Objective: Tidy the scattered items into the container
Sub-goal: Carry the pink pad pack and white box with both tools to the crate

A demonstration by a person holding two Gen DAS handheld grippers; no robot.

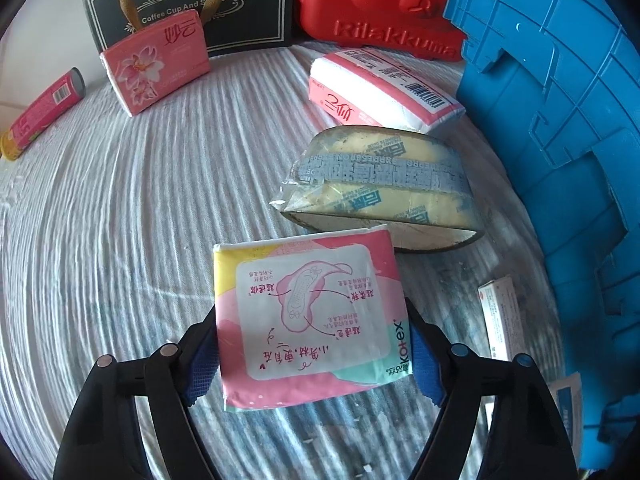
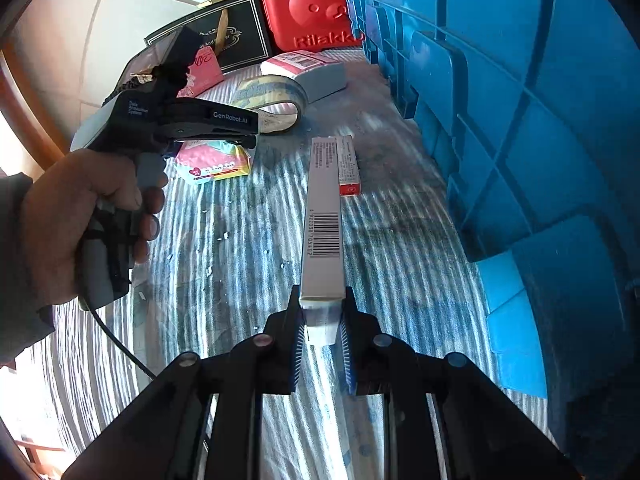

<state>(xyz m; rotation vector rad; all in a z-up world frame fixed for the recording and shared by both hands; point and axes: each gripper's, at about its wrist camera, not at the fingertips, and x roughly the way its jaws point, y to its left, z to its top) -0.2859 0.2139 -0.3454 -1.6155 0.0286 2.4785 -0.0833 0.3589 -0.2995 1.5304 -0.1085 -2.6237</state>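
The pink Kotex pack (image 1: 308, 320) is clamped between the left gripper (image 1: 312, 356) pads, low over the striped cloth (image 1: 120, 200). A tape roll (image 1: 384, 184) sits at its 1 o'clock. The blue crate (image 1: 560, 120) is at 3 o'clock. The right gripper (image 2: 322, 332) is closed tight on a long white box (image 2: 325, 216).

A home: ribbed bedspread (image 1: 120, 208), tissue packs (image 1: 154, 68), gift bag (image 1: 240, 12), tiled wall (image 2: 132, 4).
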